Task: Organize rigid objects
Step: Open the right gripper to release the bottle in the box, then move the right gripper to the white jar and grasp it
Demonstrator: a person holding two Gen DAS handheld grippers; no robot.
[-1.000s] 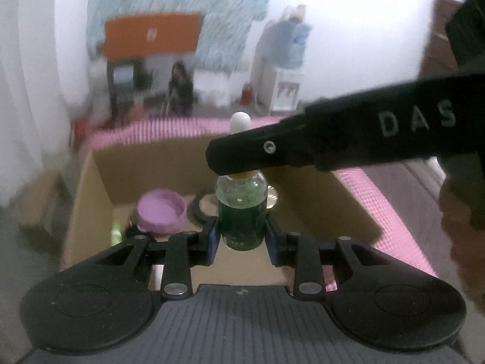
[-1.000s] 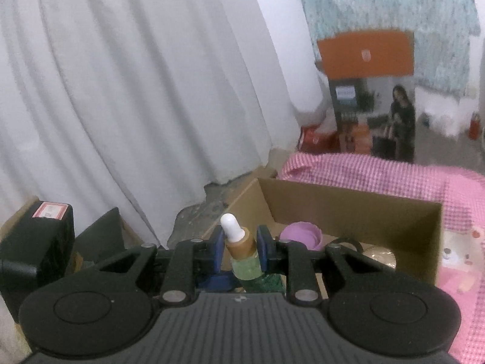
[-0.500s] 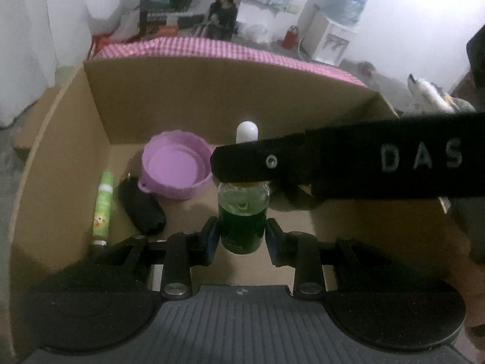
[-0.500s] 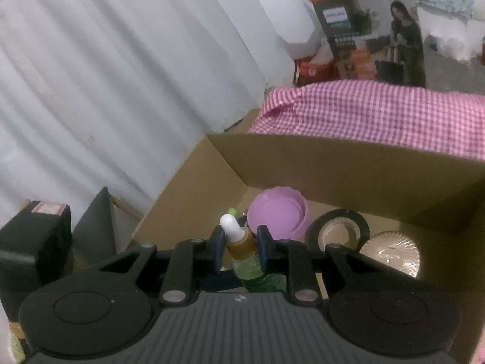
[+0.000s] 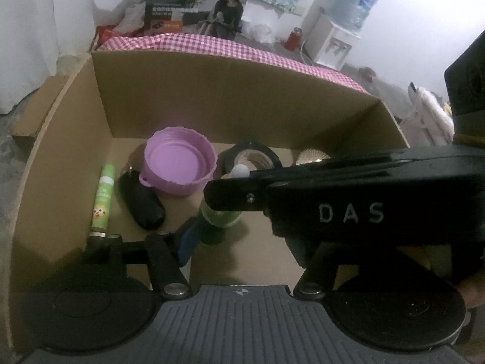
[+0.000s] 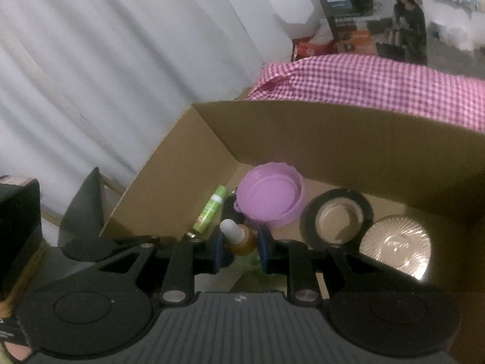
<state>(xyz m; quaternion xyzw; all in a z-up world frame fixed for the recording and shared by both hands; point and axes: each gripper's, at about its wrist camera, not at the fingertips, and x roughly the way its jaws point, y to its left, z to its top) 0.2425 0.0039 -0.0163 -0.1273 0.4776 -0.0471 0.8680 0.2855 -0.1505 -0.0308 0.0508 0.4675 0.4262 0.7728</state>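
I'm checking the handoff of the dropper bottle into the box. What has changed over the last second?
Both grippers came down into the cardboard box. The left gripper has just opened its jaws off the green dropper bottle; the right gripper still clamps its neck. The purple lid, tape roll and green tube stayed put.

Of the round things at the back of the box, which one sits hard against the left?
The purple lid, upturned, next to the green tube. The tape roll sits mid-row and the gold disc farthest right.

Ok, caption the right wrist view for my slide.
Right tool grips a green dropper bottle by its amber neck, low inside a cardboard box beside a purple lid and tape roll.
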